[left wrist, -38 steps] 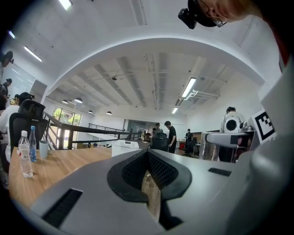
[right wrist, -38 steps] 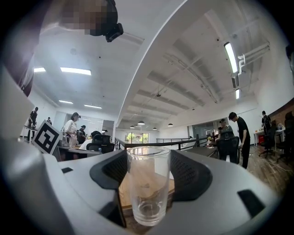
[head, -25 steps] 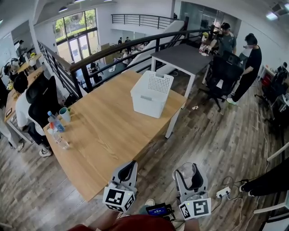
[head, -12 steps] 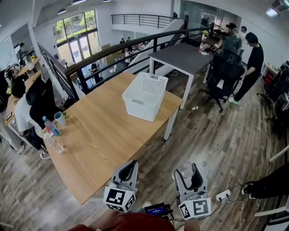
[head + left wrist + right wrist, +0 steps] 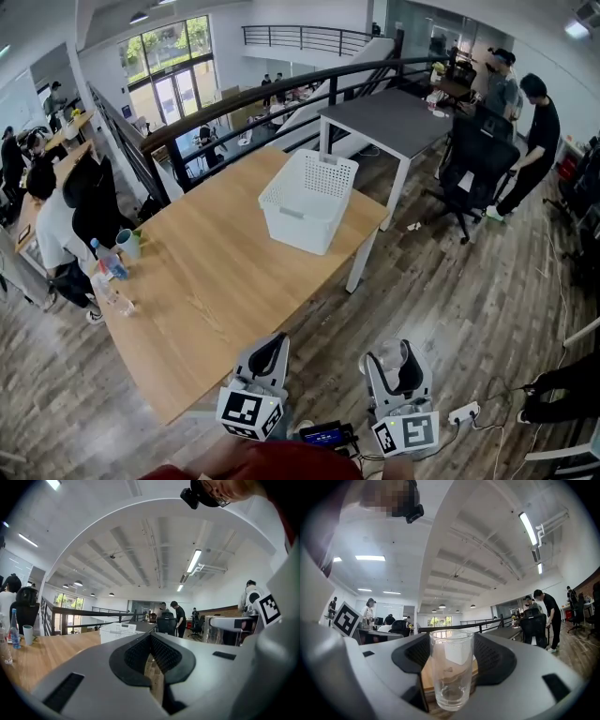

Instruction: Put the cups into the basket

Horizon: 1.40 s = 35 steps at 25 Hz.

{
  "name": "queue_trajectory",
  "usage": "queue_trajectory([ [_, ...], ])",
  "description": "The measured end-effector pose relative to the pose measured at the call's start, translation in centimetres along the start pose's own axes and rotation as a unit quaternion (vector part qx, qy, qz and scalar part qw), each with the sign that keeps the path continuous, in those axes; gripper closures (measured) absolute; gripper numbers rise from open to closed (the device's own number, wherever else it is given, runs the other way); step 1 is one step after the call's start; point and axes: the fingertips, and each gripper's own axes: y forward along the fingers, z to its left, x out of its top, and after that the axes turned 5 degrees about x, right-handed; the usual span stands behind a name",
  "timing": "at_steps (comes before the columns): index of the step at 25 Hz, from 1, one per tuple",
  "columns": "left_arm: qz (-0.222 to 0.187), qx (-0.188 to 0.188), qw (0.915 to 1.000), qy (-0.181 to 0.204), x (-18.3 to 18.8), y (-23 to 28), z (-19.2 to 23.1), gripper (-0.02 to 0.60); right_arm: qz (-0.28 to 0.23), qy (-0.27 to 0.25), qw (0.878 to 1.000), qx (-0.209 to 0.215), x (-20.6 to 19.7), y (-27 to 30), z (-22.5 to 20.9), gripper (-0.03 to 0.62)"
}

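A white perforated basket [image 5: 307, 200] stands on the far part of the wooden table [image 5: 216, 281]; it also shows small in the left gripper view [image 5: 118, 631]. My right gripper [image 5: 395, 364] is off the table's near right side, shut on a clear drinking glass [image 5: 450, 667] held upright between its pads. The glass [image 5: 391, 354] looks empty. My left gripper [image 5: 266, 356] hovers at the table's near edge, its jaws together with nothing between them [image 5: 150, 641]. A pale green cup [image 5: 128, 243] stands at the table's left edge.
Two plastic bottles [image 5: 110, 263] stand beside the green cup. A grey table [image 5: 389, 117] lies beyond the basket, with a black office chair [image 5: 473, 159] and people standing near it. A railing [image 5: 234, 103] runs behind the wooden table. A power strip [image 5: 462, 413] lies on the floor.
The view has shifted a little: the basket and table sit slightly further left in the picture. Both grippers keep their pose, and the glass stays in the right jaws.
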Motion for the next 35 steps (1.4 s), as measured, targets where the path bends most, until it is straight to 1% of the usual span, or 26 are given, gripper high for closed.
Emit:
queue_trajectory([
  [10, -0.001, 0.008, 0.9999, -0.010, -0.1, 2.4, 2.5, 0.575, 0.009, -0.006, 1.000, 0.018, -0.2, 4.0, 0.3, 0.309],
  [17, 0.002, 0.014, 0.9997, -0.020, -0.6, 4.6, 5.3, 0.575, 0.019, -0.015, 0.999, 0.025, -0.5, 7.6, 0.5, 0.309],
  [29, -0.013, 0.014, 0.9995, -0.026, 1.3, 8.0, 10.6, 0.575, 0.020, -0.032, 0.999, 0.036, 0.4, 14.3, 1.8, 0.309],
  [35, -0.013, 0.005, 0.9995, -0.029, 1.4, 9.7, 12.6, 0.575, 0.020, -0.038, 0.999, 0.031, 0.7, 16.8, 2.4, 0.309],
])
